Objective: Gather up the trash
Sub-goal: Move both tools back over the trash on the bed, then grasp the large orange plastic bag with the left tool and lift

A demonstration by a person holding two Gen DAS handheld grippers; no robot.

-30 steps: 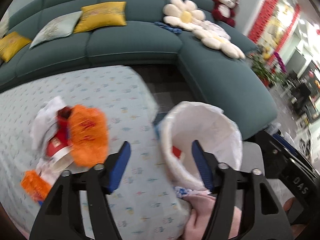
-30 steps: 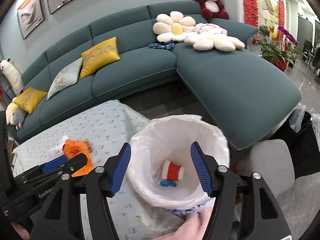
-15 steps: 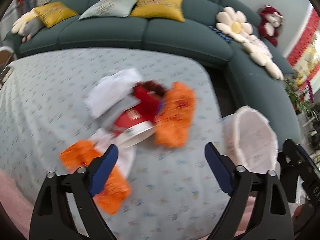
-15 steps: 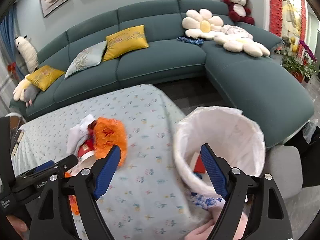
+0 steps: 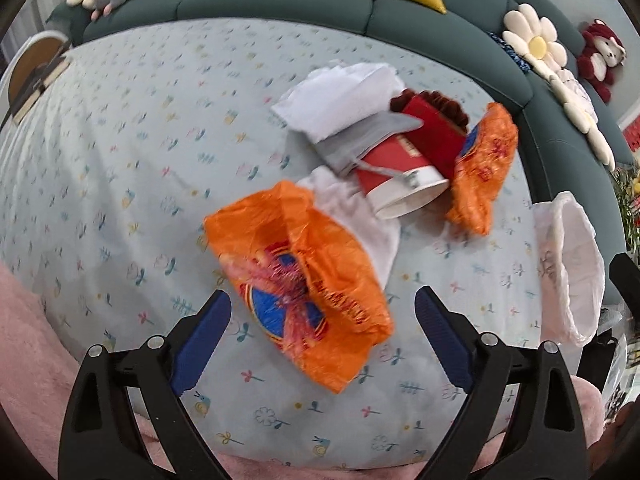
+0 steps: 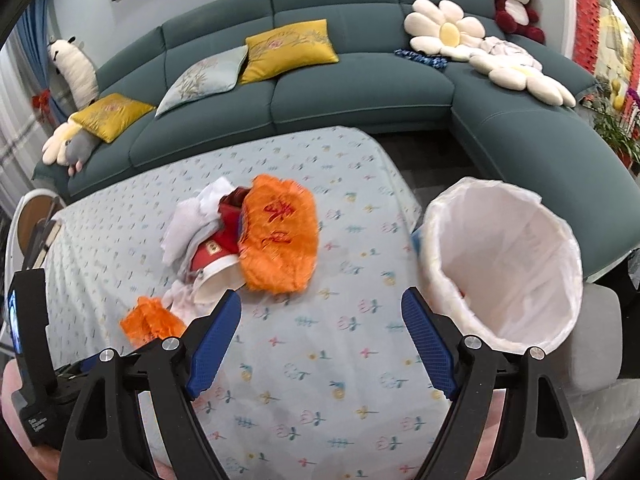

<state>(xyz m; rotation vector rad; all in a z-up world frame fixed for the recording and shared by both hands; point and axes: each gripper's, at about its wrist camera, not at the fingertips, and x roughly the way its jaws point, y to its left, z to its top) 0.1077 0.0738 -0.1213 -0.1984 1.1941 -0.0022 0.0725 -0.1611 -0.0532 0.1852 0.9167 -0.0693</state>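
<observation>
Since a second ago both my claws have swung away from the bin and back over the worktop; my left claw (image 5: 322,336) has come in low over the litter, and the pile now fills its view.

Going left to right in the left wrist view: the crumpled orange plastic wrapper with a blue and red print (image 5: 300,280) lies just ahead of my left claw, between the two blue pads, which stand wide apart and hold nothing. Its long axis runs slantwise, from far left to near right. Behind it sit a white tissue wad (image 5: 348,92), a red and white paper cup (image 5: 400,176) on its side with its mouth toward me, and a second orange wrapper (image 5: 484,164). Farthest right, just off the edge of the flower-print worktop (image 5: 120,160), stands the white-lined waste bin (image 5: 568,264).

My right claw (image 6: 322,336) is also spread and empty, hovering over bare cloth, well apart from the pile. I judge the left is nearer, so the near wrapper is its pick, carried rightward to the bin.
</observation>
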